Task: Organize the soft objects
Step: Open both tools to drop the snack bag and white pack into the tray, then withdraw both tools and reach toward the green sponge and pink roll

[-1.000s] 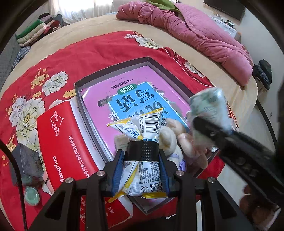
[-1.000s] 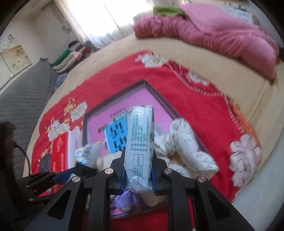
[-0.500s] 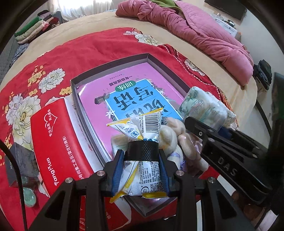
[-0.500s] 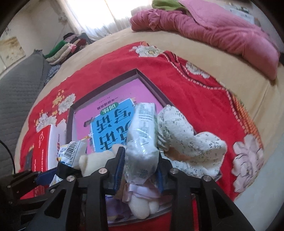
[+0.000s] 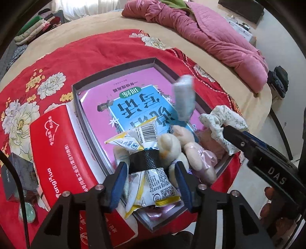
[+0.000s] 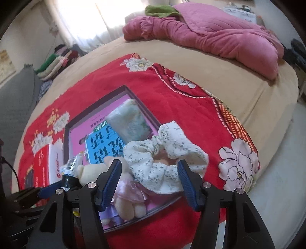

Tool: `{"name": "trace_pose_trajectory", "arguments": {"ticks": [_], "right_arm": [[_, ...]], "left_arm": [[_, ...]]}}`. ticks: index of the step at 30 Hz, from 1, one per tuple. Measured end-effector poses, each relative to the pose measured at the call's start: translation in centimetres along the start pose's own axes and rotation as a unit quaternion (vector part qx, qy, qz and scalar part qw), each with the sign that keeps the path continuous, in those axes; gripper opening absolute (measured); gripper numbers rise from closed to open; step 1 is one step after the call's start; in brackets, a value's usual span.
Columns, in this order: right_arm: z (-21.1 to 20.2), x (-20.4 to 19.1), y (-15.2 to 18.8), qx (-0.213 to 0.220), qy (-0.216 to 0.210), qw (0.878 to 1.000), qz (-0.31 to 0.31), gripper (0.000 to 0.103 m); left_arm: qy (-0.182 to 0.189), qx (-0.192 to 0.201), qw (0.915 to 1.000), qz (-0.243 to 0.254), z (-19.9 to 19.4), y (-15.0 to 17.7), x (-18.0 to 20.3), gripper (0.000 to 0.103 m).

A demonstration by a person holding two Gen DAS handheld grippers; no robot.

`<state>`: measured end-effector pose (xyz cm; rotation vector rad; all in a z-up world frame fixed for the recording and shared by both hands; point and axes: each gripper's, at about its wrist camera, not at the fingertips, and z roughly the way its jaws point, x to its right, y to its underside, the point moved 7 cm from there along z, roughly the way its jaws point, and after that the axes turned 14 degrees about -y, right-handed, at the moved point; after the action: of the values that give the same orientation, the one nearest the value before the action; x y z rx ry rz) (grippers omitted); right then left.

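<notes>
Home bedroom. Wide bed (image 6: 239, 84) under a tan sheet, partly covered by a red floral quilt (image 6: 181, 107). Rumpled pink padded comforter (image 6: 220, 36) heaped at the far side, green garment (image 6: 160, 10) on top of it. Folded clothes (image 6: 57, 63) stacked near a bright curtained window (image 6: 91, 21). Grey quilted furniture (image 6: 15, 107) along one side. Pale tiled floor (image 5: 281, 63) beside the bed. Dark flat screen (image 5: 242, 7) above a cluttered white surface (image 5: 239, 28) at the far wall.

Each tool (image 5: 150, 182) is black with blue ribbed pads (image 6: 110, 184), silver screws and white "DAS" lettering.
</notes>
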<state>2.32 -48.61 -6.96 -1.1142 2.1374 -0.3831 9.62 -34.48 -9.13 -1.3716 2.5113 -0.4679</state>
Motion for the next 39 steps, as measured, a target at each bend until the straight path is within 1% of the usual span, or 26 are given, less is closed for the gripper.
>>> {"name": "trace_pose_trajectory", "arguments": {"ticks": [4,8,12,14,16,20,22,23,24,26,29,30,35,39], "right_arm": [[-1.2,-0.8,-0.6,0.019,-0.004,1.0,-0.005,0.063],[-2.3,-2.2,-1.0,0.03,-0.009,0.999,-0.022,0.063],[-3.0,-3.3,-1.2,0.036,-0.013,0.999,-0.035,0.063],[-3.7,-3.9,-1.3,0.043,-0.013,0.998,-0.042,0.065],[-4.1,-4.5,-1.4,0.048,-0.013,0.998,-0.049,0.069],[-5.4,-5.4,-1.5,0.06,-0.009,0.996,-0.063,0.07],[-5.9,-5.7,-1.4,0.064,-0.006,0.996,-0.067,0.074],[-6.1,-5.9,-1.4,0.066,-0.005,0.995,-0.068,0.074],[-6.2,-6.0,-1.3,0.068,-0.004,0.995,-0.069,0.074],[-6.6,-6.3,-1.2,0.073,-0.008,0.995,-0.066,0.074],[-6.8,-6.9,-0.8,0.073,-0.03,0.995,-0.058,0.074],[-6.9,-7.1,-0.7,0.072,-0.031,0.995,-0.057,0.074],[-7.8,-7.7,-0.4,0.074,-0.014,0.995,-0.068,0.074],[-8.7,-8.5,-0.1,0.079,-0.009,0.994,-0.079,0.074]], "left_arm": [[0.005,0.005,1.0,-0.003,-0.6,-0.1,-0.2,0.054],[0.001,0.014,0.9998,-0.011,-1.5,-0.1,-0.9,0.061],[-0.001,0.024,0.9996,-0.018,-2.6,-0.1,-1.5,0.061],[-0.005,0.03,0.9993,-0.019,-3.2,-0.1,-1.8,0.062],[-0.008,0.035,0.9991,-0.021,-3.9,0.0,-2.2,0.062],[-0.012,0.046,0.9984,-0.028,-5.3,0.1,-3.1,0.063],[-0.019,0.054,0.9978,-0.033,-6.1,0.3,-3.7,0.064],[-0.02,0.056,0.9976,-0.034,-6.4,0.4,-3.9,0.066],[-0.023,0.058,0.9974,-0.034,-6.8,0.5,-4.2,0.071],[-0.028,0.065,0.9967,-0.038,-7.5,0.7,-4.7,0.077],[-0.032,0.071,0.996,-0.042,-8.3,1.1,-5.4,0.077],[-0.035,0.074,0.9957,-0.044,-8.6,1.2,-5.7,0.077],[-0.044,0.082,0.9946,-0.045,-9.9,1.9,-6.5,0.077],[-0.048,0.085,0.9941,-0.048,-10.7,2.4,-7.0,0.077]]}}
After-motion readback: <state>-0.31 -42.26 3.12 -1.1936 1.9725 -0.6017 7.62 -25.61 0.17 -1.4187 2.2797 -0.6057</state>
